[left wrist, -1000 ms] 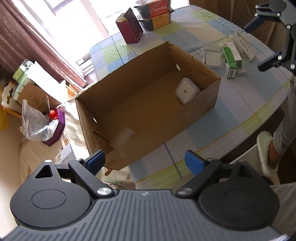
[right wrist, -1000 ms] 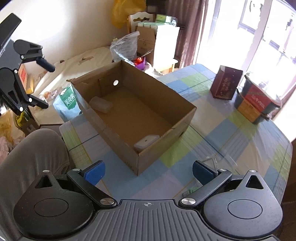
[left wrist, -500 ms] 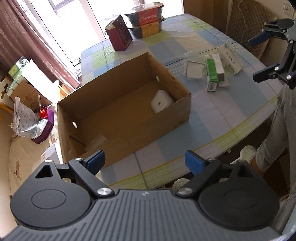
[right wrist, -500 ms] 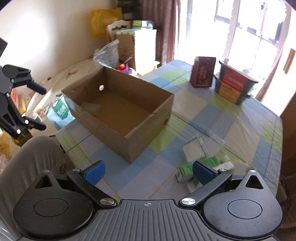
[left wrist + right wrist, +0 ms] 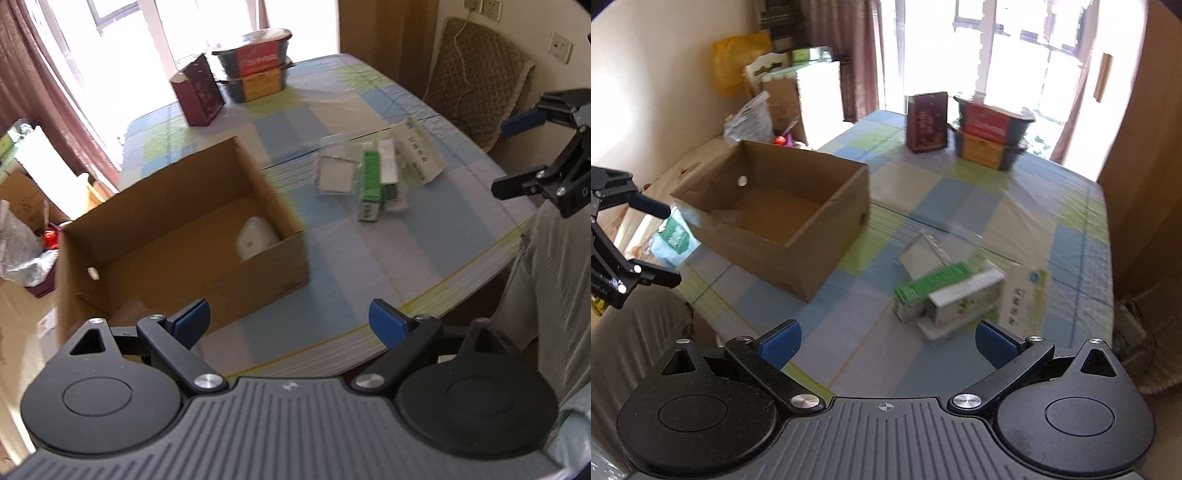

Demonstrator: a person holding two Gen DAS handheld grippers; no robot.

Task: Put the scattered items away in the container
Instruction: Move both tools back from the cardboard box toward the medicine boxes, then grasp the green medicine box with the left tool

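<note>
With both the left gripper (image 5: 290,323) and right gripper (image 5: 886,341) spread wide and empty, we steer the right one squarely over the green box (image 5: 932,286) right of the cardboard box (image 5: 827,243) before closing.

**Colours on the checked tabletop**

The tabletop (image 5: 369,236) is checked in pale blue, green and cream. The cardboard box (image 5: 177,236) is plain brown and holds a white item (image 5: 255,236). Beside the box lie a green-and-white carton (image 5: 934,288) and a white carton (image 5: 419,151) with blue print. Both hand-held grippers have blue pads (image 5: 779,341) on black.
</note>
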